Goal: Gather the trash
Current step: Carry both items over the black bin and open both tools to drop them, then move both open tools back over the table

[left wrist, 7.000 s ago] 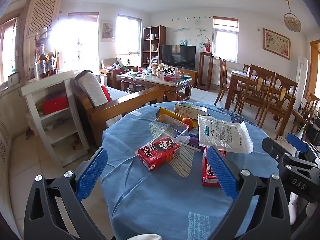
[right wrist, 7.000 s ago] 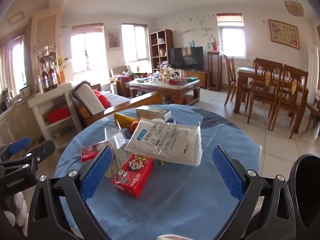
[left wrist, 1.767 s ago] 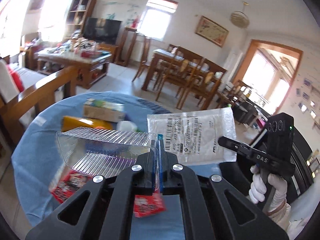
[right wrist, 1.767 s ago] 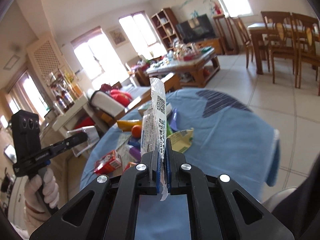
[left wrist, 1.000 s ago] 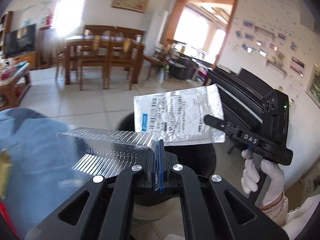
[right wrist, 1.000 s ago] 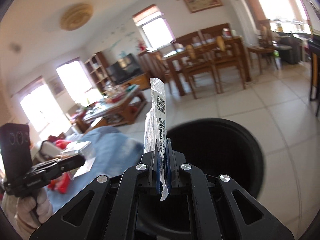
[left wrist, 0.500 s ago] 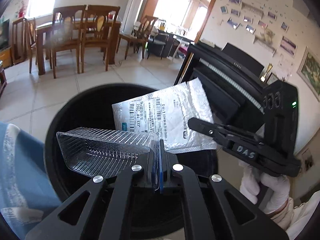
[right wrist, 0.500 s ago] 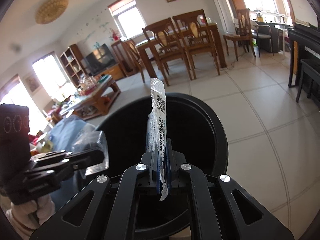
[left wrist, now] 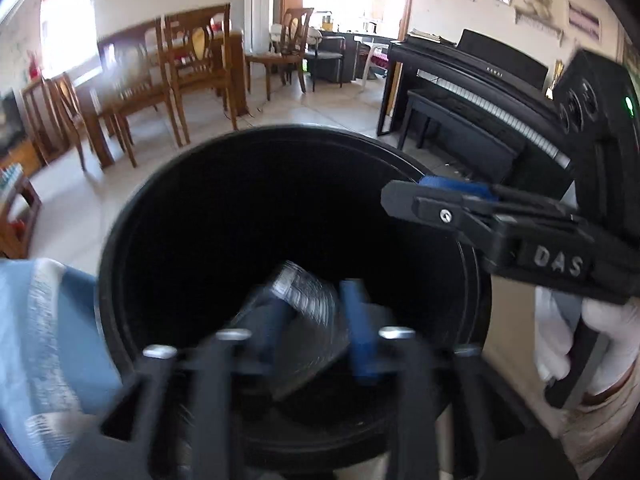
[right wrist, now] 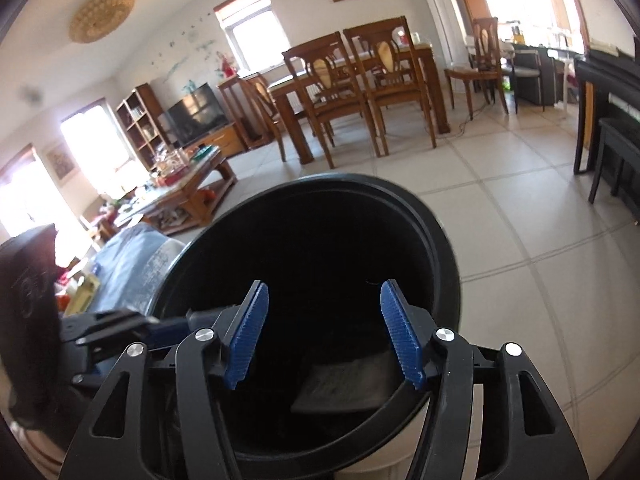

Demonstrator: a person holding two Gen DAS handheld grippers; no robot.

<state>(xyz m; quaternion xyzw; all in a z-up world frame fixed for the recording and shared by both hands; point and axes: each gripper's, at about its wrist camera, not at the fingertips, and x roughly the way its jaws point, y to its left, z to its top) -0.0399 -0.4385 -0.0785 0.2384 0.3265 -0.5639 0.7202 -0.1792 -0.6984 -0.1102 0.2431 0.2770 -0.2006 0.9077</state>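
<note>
Blurring smears the left gripper (left wrist: 316, 328) in its own view, so its fingers and blue pads are soft shapes; still, the jaws stand apart, having just been opening, and the clear ribbed plastic tray (left wrist: 308, 320) shows between them over the black bin (left wrist: 120, 240). Whether the pads touch the tray cannot be told. The bin's inside is so dark that its floor is hard to read. Seen from the right wrist, a flat grey packet (right wrist: 344, 384) lies low inside the bin (right wrist: 436, 240), dim and only partly visible behind the fingers. The right gripper (right wrist: 322, 336) hangs over the bin's mouth with its jaws released, just opened, nothing between the blue pads (right wrist: 246, 336). In the left view this gripper (left wrist: 404, 196) reaches over the bin's right rim, and the white-gloved hand (left wrist: 592, 336) holding it is cut off by the frame edge.

Left of the bin, a blue tablecloth (left wrist: 36, 320) drapes down, touching or nearly touching the rim. Pale floor tiles (right wrist: 500, 208) spread around the bin. Beyond it stand a wooden dining table and chairs (right wrist: 360, 80), and to its right a black piano (left wrist: 480, 96).
</note>
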